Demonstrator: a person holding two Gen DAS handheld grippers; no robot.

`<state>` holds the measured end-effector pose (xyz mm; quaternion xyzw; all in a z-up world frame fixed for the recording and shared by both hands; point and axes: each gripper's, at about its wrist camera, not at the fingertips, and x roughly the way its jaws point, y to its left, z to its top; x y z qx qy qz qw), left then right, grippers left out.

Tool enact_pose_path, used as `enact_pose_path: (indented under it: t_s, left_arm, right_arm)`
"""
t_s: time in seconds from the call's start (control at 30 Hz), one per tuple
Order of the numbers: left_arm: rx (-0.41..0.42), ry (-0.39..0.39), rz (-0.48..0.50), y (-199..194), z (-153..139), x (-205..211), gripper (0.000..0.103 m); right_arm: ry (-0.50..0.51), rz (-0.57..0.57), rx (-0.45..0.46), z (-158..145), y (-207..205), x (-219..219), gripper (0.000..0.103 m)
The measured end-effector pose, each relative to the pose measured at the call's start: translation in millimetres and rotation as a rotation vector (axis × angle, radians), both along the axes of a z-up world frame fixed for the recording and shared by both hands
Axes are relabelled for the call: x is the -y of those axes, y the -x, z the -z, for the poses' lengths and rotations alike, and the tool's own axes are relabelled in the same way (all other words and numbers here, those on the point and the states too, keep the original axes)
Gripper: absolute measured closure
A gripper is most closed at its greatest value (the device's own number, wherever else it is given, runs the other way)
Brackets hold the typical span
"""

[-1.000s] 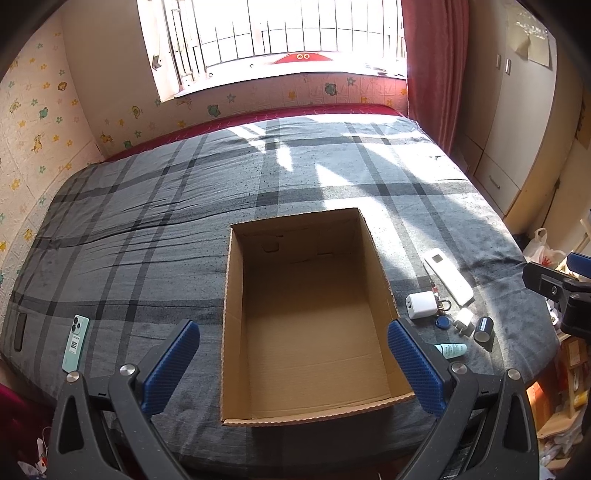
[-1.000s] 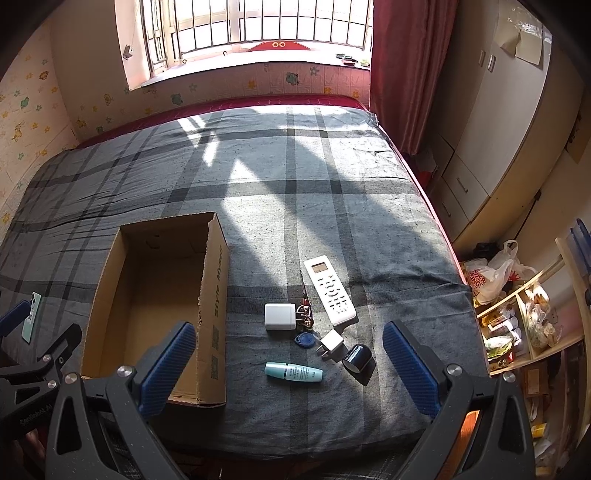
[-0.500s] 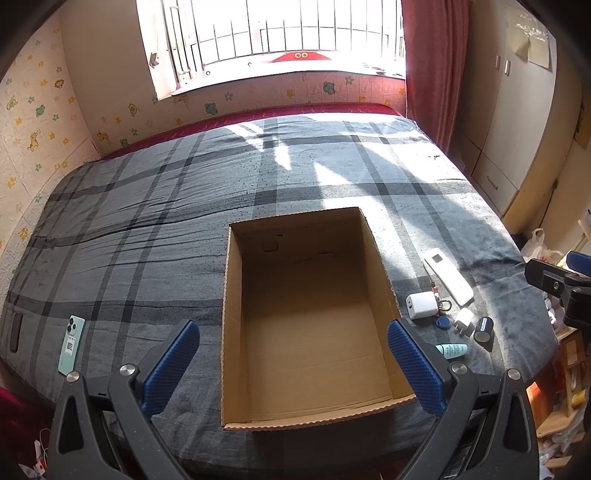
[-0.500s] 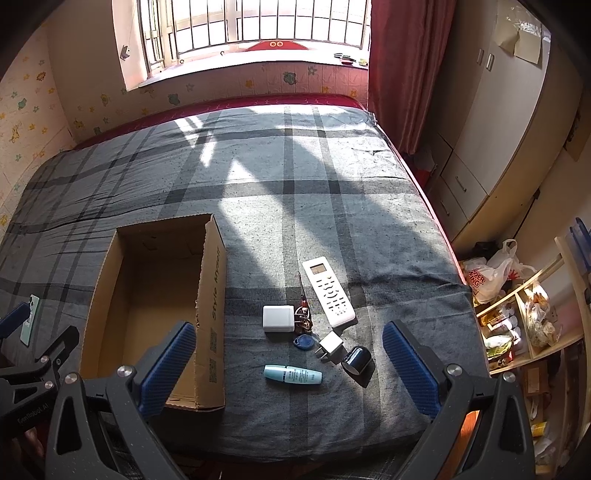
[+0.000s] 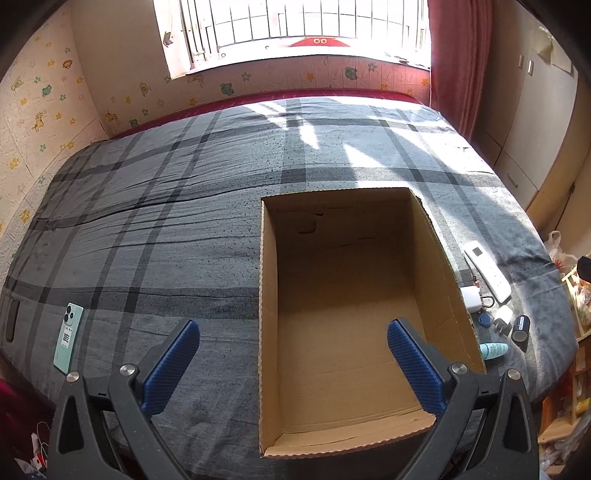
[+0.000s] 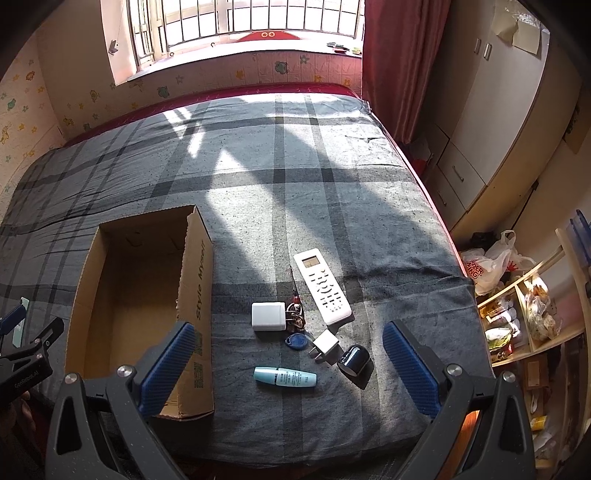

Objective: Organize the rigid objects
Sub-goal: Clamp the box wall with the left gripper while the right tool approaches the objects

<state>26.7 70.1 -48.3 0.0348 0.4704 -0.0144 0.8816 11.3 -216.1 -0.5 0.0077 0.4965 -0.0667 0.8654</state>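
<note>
The cardboard box (image 6: 140,310) sits empty near the bed's (image 6: 332,192) front edge — nothing sorted yet, by the look of it. The remote (image 6: 322,291), white charger (image 6: 268,316), small plug (image 6: 325,345), teal tube (image 6: 285,377), blue tag (image 6: 296,341) and dark cylinder (image 6: 354,360) lie beside it toward the front right corner; a green phone (image 5: 68,338) lies at the left edge. The box side reads "Style Myself" — both the left gripper (image 5: 293,362) and right gripper (image 6: 288,363) hover with jaws wide apart, holding nothing.

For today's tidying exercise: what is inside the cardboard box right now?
Nothing shows inside the cardboard box: only its bare brown floor and walls. The left wrist view shows almost all of the floor; the near wall's foot is hidden.

Red curtain (image 6: 388,62), barred window (image 6: 243,22) (sunlit), wardrobe (image 6: 491,122).
</note>
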Motion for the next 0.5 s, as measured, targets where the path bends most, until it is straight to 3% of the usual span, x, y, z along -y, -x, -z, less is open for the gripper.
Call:
enact_pose_path:
  t_s: [0.43, 0.5]
  left_arm:
    - [-0.084, 0.008, -0.024, -35.4, 68.9, -30.7, 0.0]
    - [-0.09, 0.014, -0.027, -36.9, 75.6, -33.2, 0.004]
  right_arm:
    - [0.006, 0.016, -0.059, 27.0, -10.1, 5.1, 0.0]
    - [0.01, 0.013, -0.064, 28.2, -11.9, 3.5, 0.0]
